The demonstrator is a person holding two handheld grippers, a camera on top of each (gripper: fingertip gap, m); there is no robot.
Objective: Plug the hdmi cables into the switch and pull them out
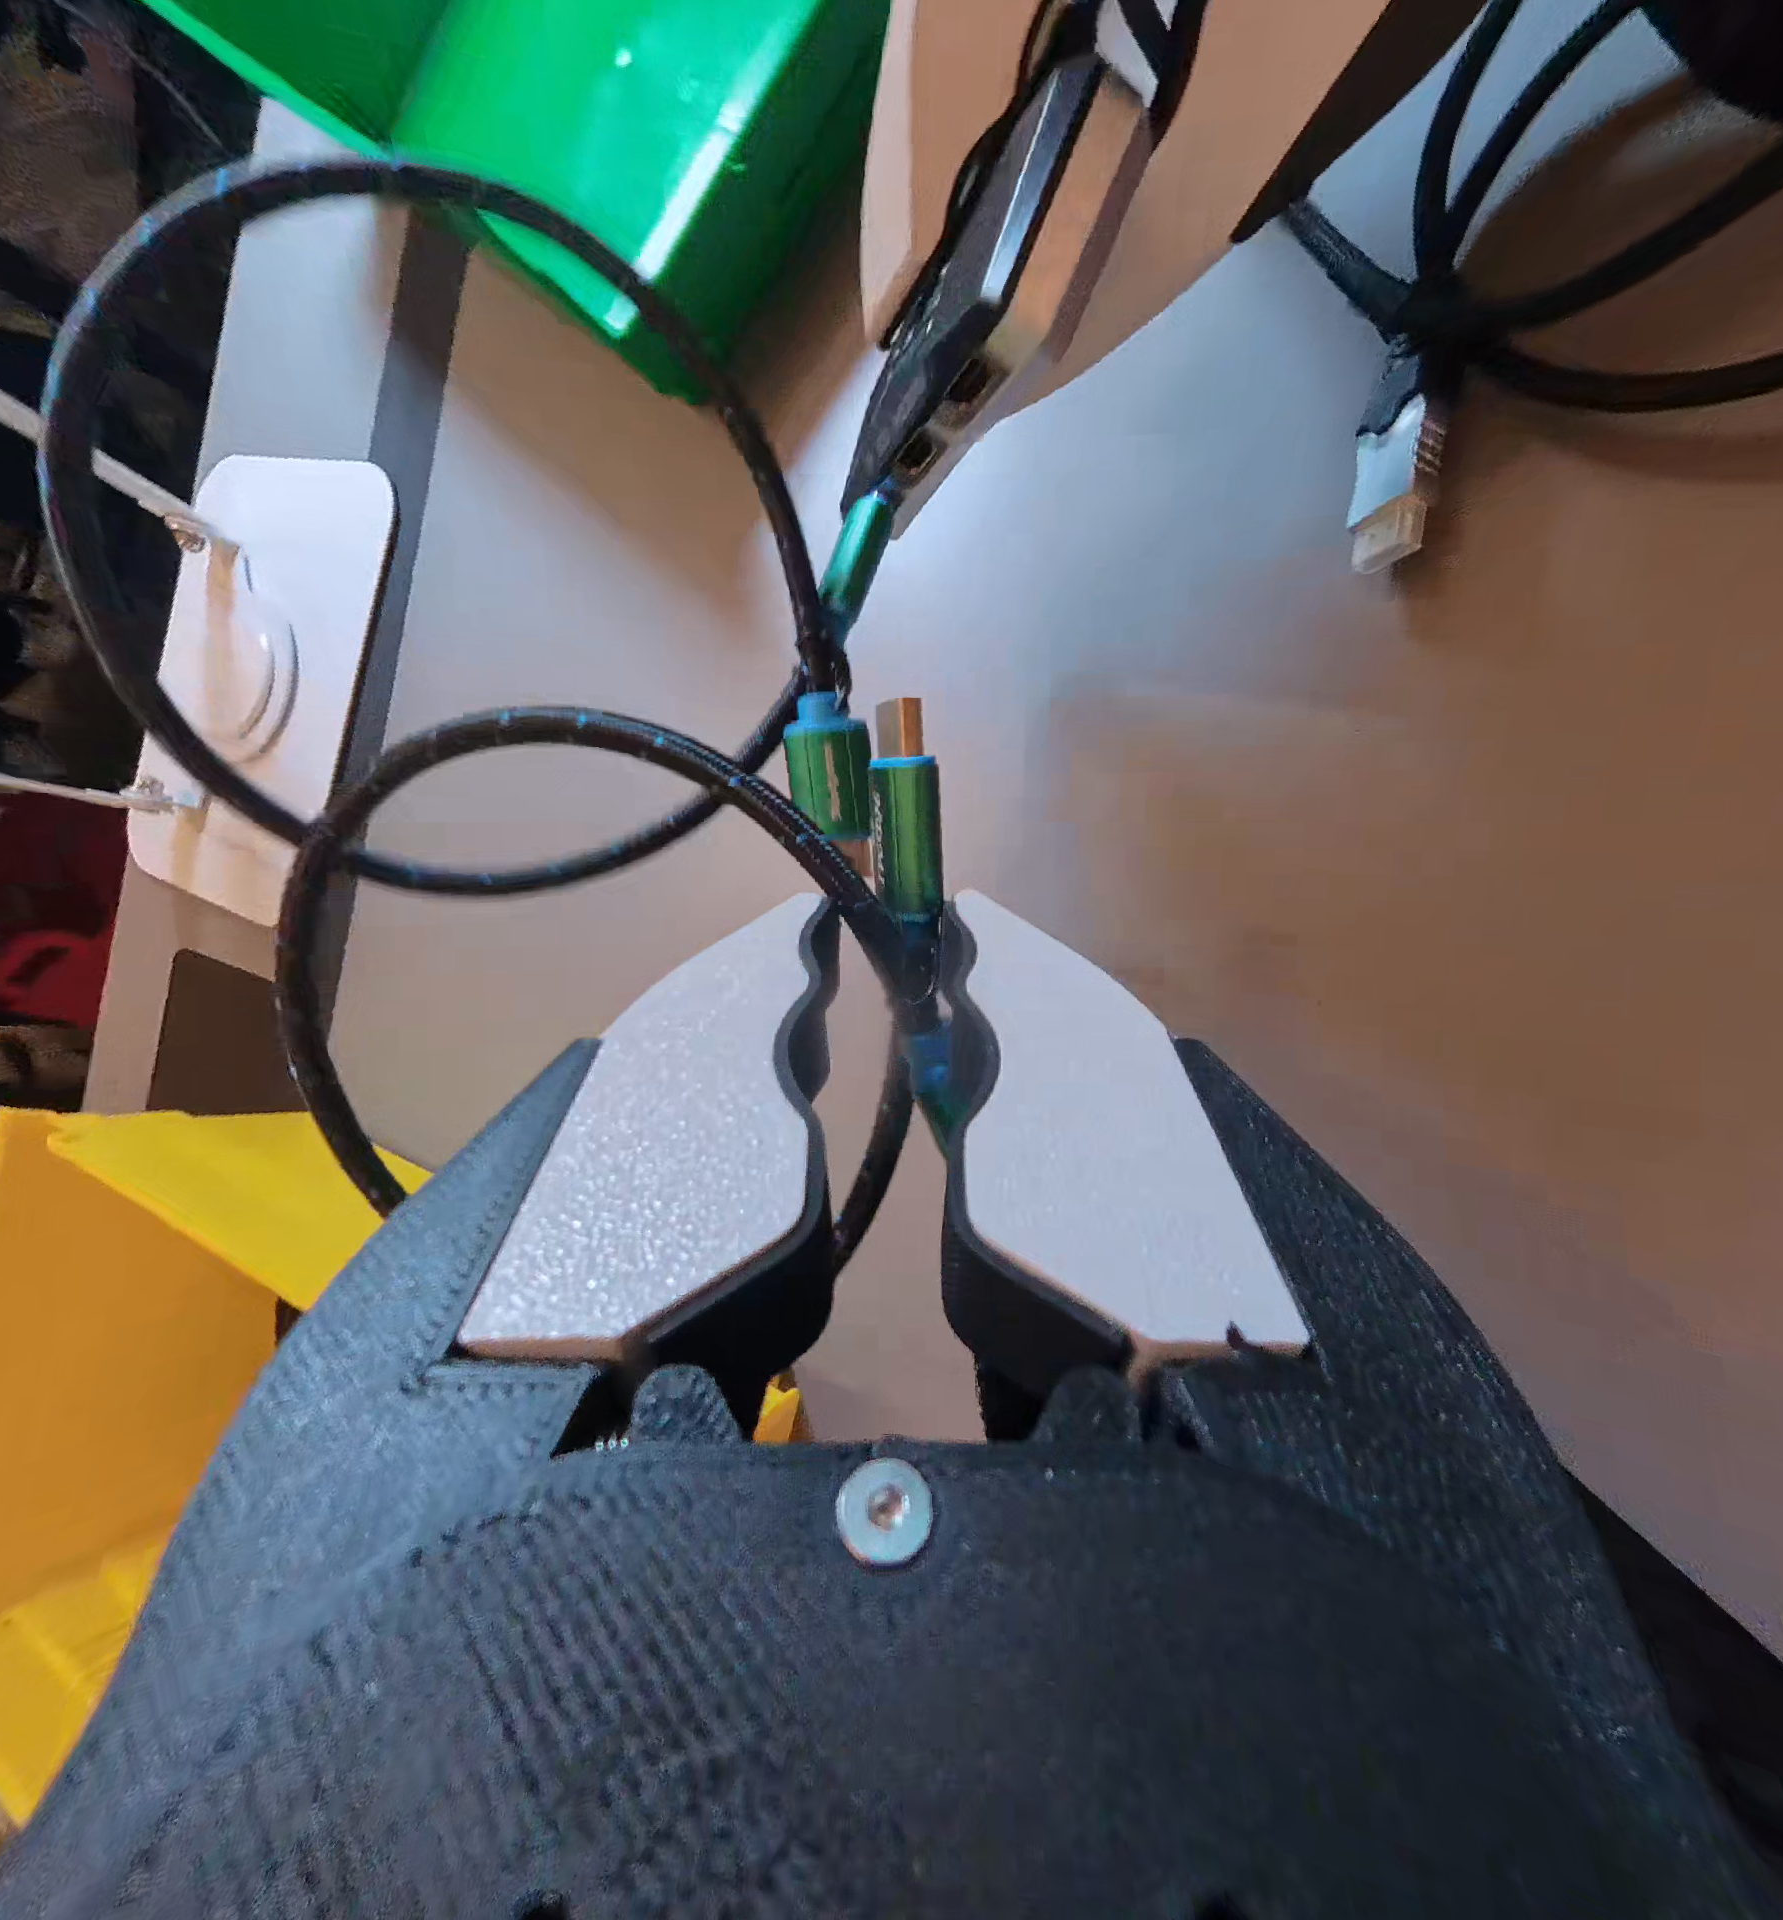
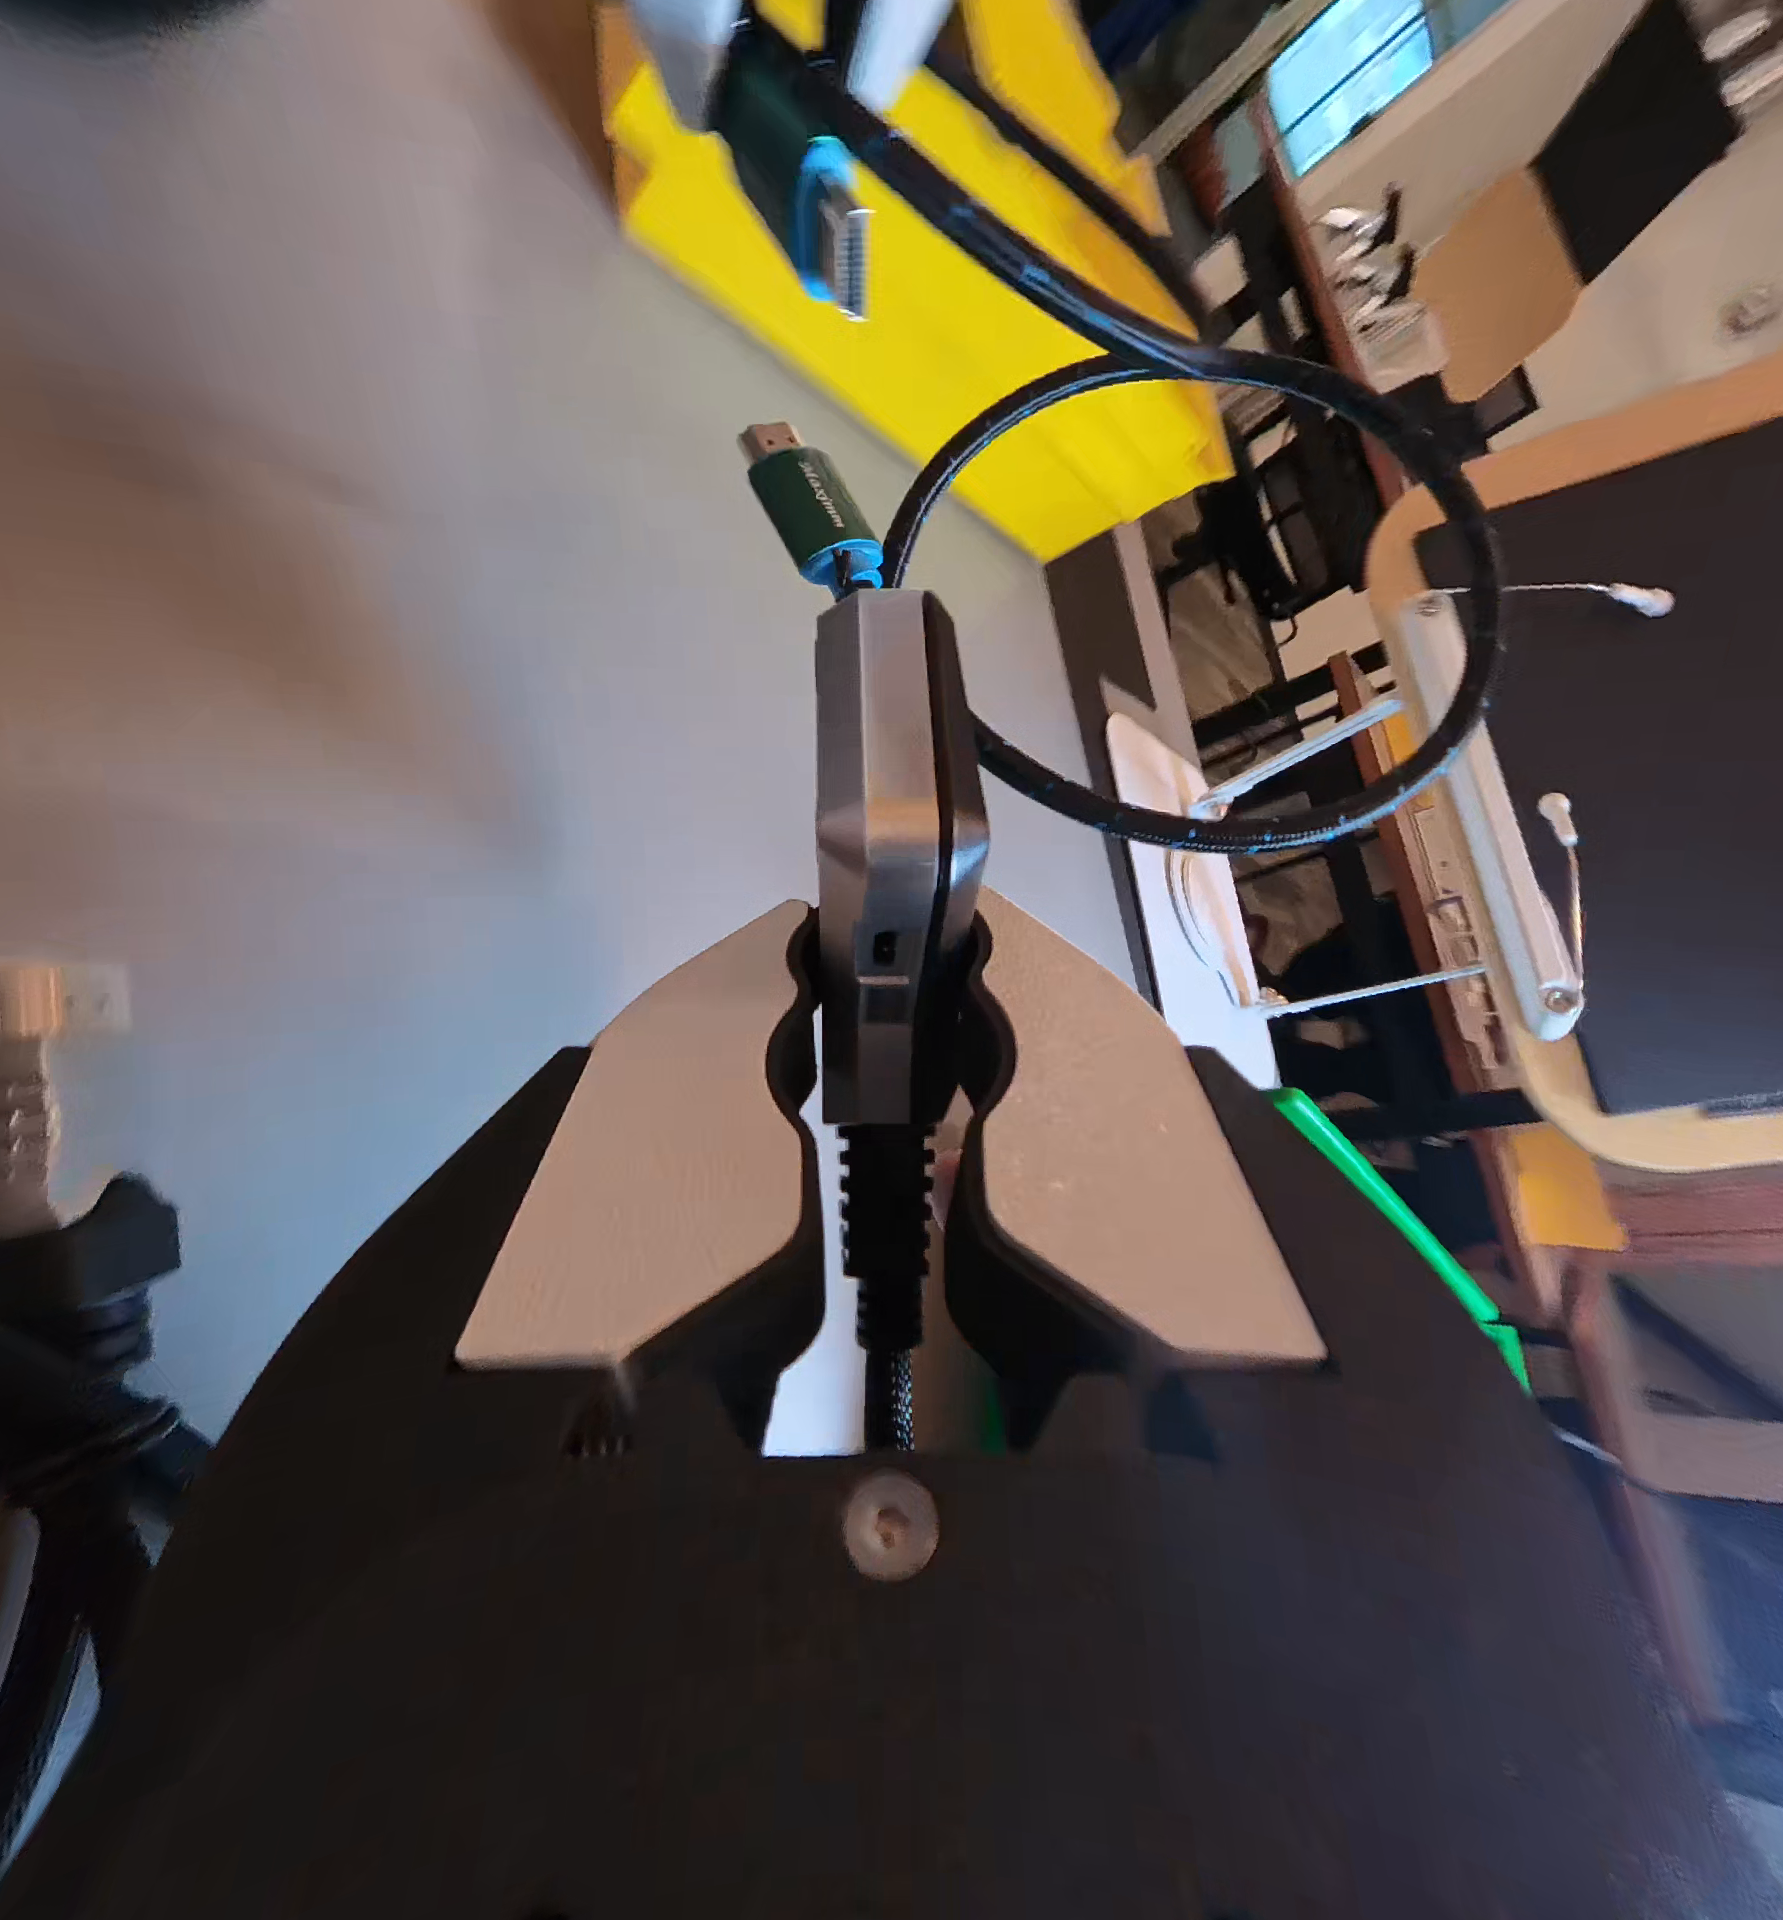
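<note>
My left gripper (image 1: 892,914) is shut on the rear end of a green HDMI plug (image 1: 908,826). Its gold tip points away from me, toward the switch. The dark grey switch (image 1: 970,301) hangs above the table in my right gripper at the top of the view. A second green plug (image 1: 854,551) meets the switch's near end. A third green plug (image 1: 822,774) lies just left of mine. In the right wrist view, my right gripper (image 2: 892,920) is shut on the switch (image 2: 882,769). A loose green plug (image 2: 804,499) lies beyond it, and the left gripper's plug (image 2: 830,239) is at the top.
Braided black cable (image 1: 243,810) loops over the table's left side. A green bin (image 1: 596,135) and a yellow bin (image 1: 87,1351) flank it, with a white holder (image 1: 263,665) at the edge. A silver plug (image 1: 1386,499) with bundled black cable (image 2: 35,1351) lies to the right. About 12 cm separates my left fingertips from my right.
</note>
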